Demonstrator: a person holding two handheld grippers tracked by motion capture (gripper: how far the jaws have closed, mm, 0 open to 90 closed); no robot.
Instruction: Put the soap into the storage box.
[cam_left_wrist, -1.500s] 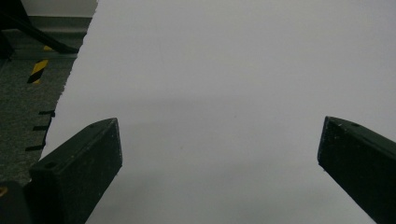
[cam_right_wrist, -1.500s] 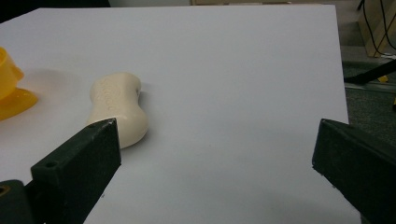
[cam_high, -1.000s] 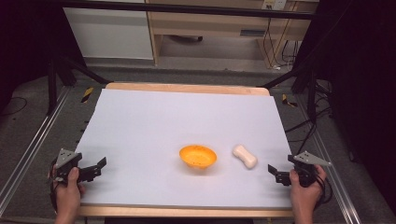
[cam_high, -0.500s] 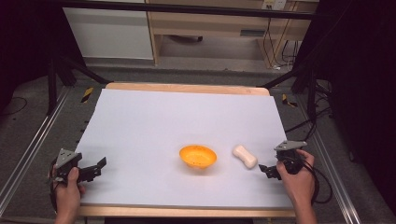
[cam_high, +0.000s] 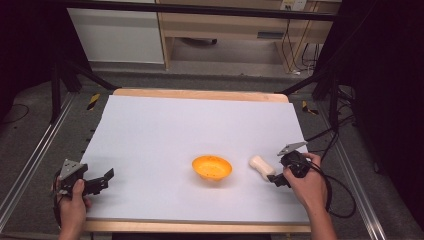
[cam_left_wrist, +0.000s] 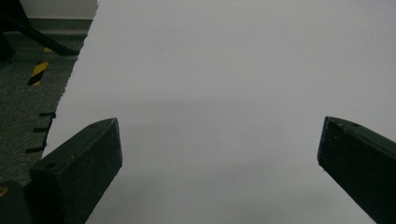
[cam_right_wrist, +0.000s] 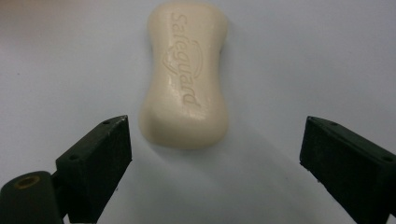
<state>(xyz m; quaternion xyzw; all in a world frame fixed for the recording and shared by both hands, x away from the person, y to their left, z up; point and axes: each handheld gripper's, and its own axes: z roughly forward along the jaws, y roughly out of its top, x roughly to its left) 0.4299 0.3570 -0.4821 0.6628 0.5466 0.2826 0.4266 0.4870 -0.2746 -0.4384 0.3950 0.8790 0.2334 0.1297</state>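
A cream bar of soap (cam_high: 262, 166) lies flat on the white table sheet (cam_high: 190, 130), right of an orange bowl (cam_high: 212, 167). My right gripper (cam_high: 276, 179) is just behind the near end of the soap (cam_right_wrist: 186, 77), open, jaws spread wider than the bar and not touching it. The soap's embossed face points up. My left gripper (cam_high: 106, 179) rests near the front left corner of the sheet, open, with bare white sheet (cam_left_wrist: 224, 84) between its jaws.
The table's wooden edge (cam_high: 200, 94) runs along the far side. Dark floor with metal rails (cam_high: 30, 165) flanks the table. A cable (cam_high: 335, 175) trails from my right gripper off the right side. Cabinets (cam_high: 120, 35) stand beyond.
My right gripper has moved left and forward from the table's right edge up to the soap's near end. The left gripper, bowl and soap have stayed put.
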